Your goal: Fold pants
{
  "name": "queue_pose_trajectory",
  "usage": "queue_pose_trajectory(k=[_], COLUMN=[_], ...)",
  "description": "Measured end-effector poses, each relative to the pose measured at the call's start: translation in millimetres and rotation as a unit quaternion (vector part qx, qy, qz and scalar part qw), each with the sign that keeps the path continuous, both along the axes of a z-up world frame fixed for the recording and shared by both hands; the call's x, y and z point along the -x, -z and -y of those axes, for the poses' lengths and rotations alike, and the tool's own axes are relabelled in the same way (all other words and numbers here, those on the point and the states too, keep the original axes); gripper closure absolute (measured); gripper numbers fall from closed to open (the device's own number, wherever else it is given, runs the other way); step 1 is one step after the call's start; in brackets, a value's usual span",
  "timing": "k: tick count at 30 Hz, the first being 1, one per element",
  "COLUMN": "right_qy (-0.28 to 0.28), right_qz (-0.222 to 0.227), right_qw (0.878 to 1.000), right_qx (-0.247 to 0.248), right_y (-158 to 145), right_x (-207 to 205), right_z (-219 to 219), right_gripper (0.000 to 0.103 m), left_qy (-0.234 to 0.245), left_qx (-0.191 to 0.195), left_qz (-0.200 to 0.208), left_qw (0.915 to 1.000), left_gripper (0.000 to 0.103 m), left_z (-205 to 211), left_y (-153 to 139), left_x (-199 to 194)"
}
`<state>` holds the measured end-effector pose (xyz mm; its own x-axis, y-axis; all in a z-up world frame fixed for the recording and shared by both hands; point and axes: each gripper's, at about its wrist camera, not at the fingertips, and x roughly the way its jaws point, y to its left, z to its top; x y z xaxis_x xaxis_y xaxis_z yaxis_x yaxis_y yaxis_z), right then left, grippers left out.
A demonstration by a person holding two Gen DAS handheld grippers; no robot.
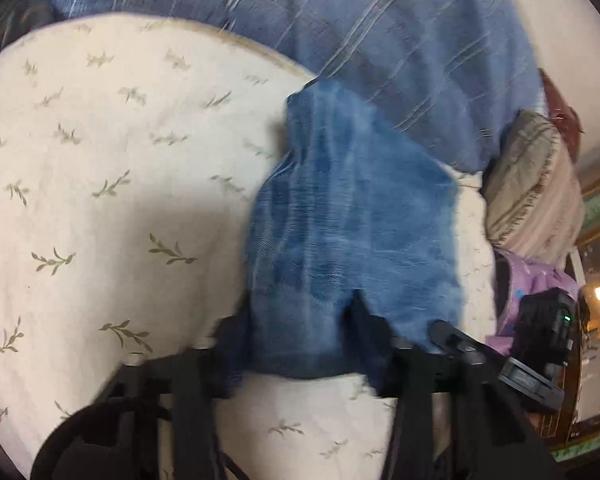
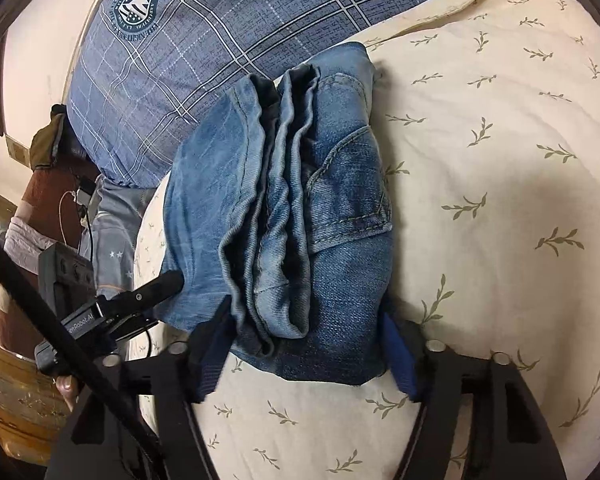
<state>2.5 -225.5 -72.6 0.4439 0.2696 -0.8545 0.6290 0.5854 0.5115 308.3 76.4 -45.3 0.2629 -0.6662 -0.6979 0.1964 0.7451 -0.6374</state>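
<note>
The blue denim pants [image 2: 300, 200] lie folded into a thick bundle on the cream leaf-print bed sheet [image 2: 500, 220], layered edges facing the right wrist view. They also show in the left wrist view [image 1: 348, 220], blurred. My right gripper [image 2: 304, 356] stands open, its blue-padded fingers [image 2: 398, 364] on either side of the bundle's near end. My left gripper [image 1: 300, 344] is open around the bundle's near edge in its own view. One left finger [image 2: 156, 288] touches the bundle's left side in the right wrist view.
A blue plaid pillow [image 2: 204, 48] lies behind the pants, touching them. A striped cushion [image 1: 536, 184] and purple cloth [image 1: 540, 280] sit at the bed's edge. Wooden furniture [image 2: 12, 392] stands beside the bed.
</note>
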Motion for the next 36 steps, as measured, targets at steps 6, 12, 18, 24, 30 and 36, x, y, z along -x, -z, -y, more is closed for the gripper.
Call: queue_pose_trajectory(k=[6,12,18,24,30,36], right_qy=[-0.059,-0.102,-0.082,-0.094,-0.069,-0.071], right_qz=[0.049,-0.027,0.019,0.024,0.019,0.012], right_qw=[0.993,0.994,0.995,0.994,0.997,0.997], right_qx=[0.086,0.017,0.048,0.058,0.026,-0.012], right_y=[-43,-9,-47,-63,-4,21], right_x=[-13,-16,-16,-77,-101,-99], right_z=[-12,0,2,33,63,63], right_gripper=[0.066,0.031,0.019,0.016,0.016,0.057], left_qy=[-0.001,-0.017,-0.052,-0.012,0.003,0.013], left_qx=[0.04,0.002,-0.042,-0.094,-0.011,0.029], left_qz=[0.011,-0.036,0.083,0.075,0.001,-0.008], left_qw=[0.9991,0.9992,0.9943,0.9926,0.9999,0.9995], left_gripper=[0.079,0.054,0.029,0.031,0.035,0.084], left_z=[-14,-24,-33,12,26,32], left_y=[-26,5,-51,-59,-9,0], left_x=[32,21,25,-30,-73,-94])
